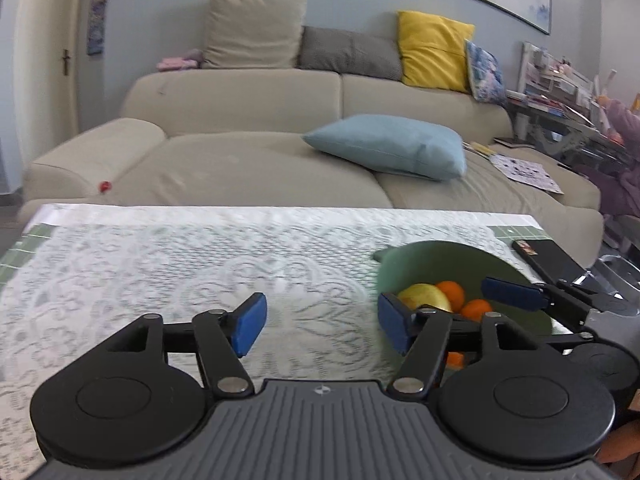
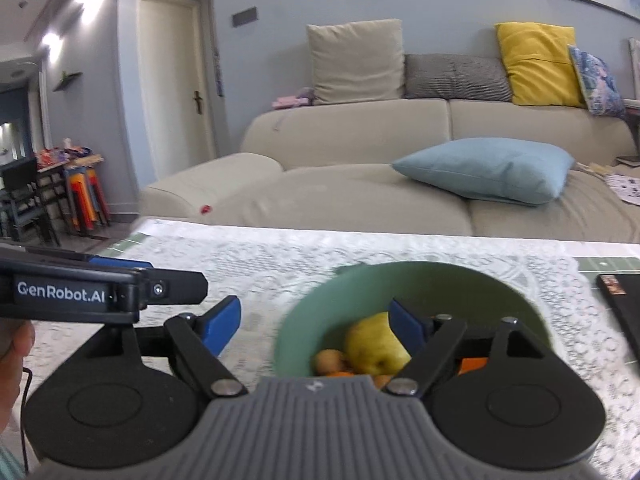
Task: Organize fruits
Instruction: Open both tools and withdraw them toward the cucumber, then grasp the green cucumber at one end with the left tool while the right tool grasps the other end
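Note:
A green bowl (image 2: 460, 288) stands on the lace-covered table and holds a yellow-green fruit (image 2: 374, 348), a brown kiwi (image 2: 330, 360) and oranges (image 2: 472, 364). My right gripper (image 2: 314, 326) is open just above the bowl's near side, its right finger over the fruit and nothing between the pads. In the left wrist view the bowl (image 1: 440, 264) lies to the right, with the yellow-green fruit (image 1: 424, 298) and oranges (image 1: 452, 292) inside. My left gripper (image 1: 322, 322) is open and empty over bare cloth, left of the bowl.
A dark flat object (image 2: 624, 308) lies on the table right of the bowl. A beige sofa (image 1: 240, 160) with a blue cushion (image 1: 388, 146) runs behind the table's far edge. A hand (image 2: 16, 344) shows at the left of the right wrist view.

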{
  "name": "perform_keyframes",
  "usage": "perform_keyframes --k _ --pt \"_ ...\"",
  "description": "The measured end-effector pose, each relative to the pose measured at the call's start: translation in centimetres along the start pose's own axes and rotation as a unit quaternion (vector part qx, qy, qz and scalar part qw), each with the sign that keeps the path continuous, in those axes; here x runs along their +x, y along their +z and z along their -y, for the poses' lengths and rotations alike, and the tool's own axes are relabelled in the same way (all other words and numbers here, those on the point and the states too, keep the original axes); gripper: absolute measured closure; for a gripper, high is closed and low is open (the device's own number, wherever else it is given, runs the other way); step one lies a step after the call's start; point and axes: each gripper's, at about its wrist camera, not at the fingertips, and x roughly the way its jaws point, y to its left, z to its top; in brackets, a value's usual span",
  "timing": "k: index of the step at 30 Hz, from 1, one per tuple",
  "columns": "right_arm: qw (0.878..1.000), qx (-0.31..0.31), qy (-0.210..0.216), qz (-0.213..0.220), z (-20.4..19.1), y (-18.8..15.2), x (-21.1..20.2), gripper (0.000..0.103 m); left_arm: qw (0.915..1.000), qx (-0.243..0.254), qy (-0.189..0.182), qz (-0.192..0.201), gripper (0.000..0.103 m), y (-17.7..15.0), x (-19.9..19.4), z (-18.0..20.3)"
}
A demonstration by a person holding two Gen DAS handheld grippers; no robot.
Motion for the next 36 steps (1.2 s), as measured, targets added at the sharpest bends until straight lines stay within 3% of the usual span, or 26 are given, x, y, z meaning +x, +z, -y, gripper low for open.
perform_keyframes --k 5,14,27,36 --pt "0.999 0.003 0.033 0.002 -2.3 -1.1 -0.9 0.02 0.9998 -0.009 0.018 0.003 0.016 -1.3 -1.9 -2.4" --pt "0.997 0.011 0.067 -0.041 -5.5 -5.2 -1.6 0.02 0.9979 -0.027 0.058 -0.012 0.015 -5.1 -3.9 -5.6" --pt "0.994 -0.004 0.073 -0.087 -7.3 -8.2 -1.9 0.02 0.9966 0.016 0.013 -0.079 0.015 -9.6 -4.8 -6.6" --pt "0.991 -0.01 0.067 -0.118 -8.0 -9.5 -1.5 0.02 0.9926 0.045 0.018 -0.111 0.015 -11.2 -3.5 -6.7"
